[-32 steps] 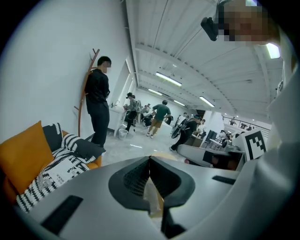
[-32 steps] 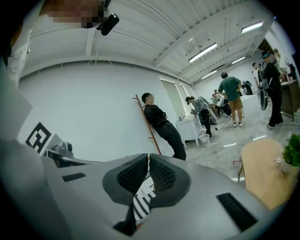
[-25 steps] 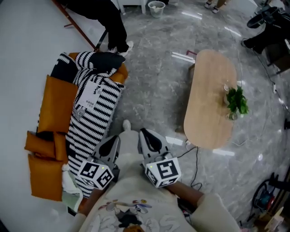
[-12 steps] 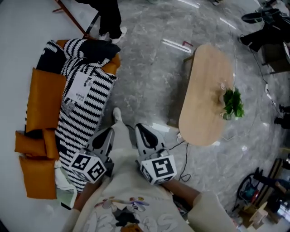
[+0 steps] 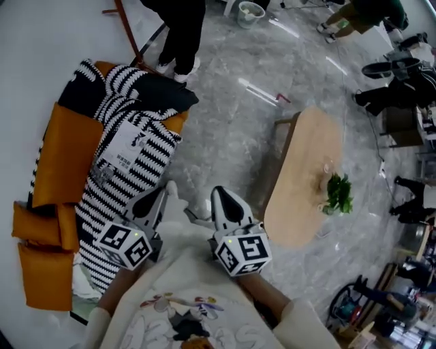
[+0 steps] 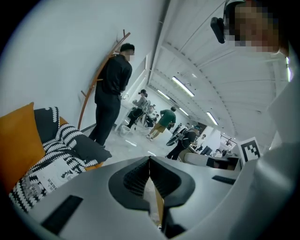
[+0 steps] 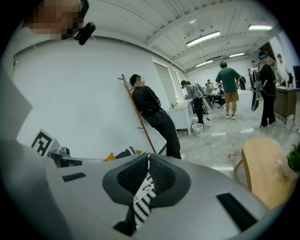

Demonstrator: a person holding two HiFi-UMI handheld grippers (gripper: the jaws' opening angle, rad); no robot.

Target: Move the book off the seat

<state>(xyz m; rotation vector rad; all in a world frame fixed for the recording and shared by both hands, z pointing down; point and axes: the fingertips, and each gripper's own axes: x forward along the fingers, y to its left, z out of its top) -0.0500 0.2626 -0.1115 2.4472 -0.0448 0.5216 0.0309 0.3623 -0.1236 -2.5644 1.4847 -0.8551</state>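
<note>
A white book (image 5: 125, 147) with dark print lies flat on a black-and-white striped blanket (image 5: 116, 184) that covers the seat of an orange sofa (image 5: 60, 158). Both grippers are held close to the person's body, over the floor beside the sofa's near end. The left gripper (image 5: 159, 198) is shut with nothing between its jaws, a short way right of the blanket's edge. The right gripper (image 5: 220, 195) is also shut and empty, further from the sofa. In the left gripper view the left gripper (image 6: 150, 162) points past the book (image 6: 49, 179). The right gripper (image 7: 149, 157) shows striped blanket behind its jaws.
An oval wooden table (image 5: 300, 170) with a small potted plant (image 5: 338, 193) stands to the right. A person in black (image 5: 181, 31) stands by a leaning wooden rack (image 5: 129, 31) at the sofa's far end. More people, a bin (image 5: 251, 12) and cables lie further off.
The person has walked and turned, so the sofa and table have shifted in the head view. Both grippers came along, still side by side and shut.
</note>
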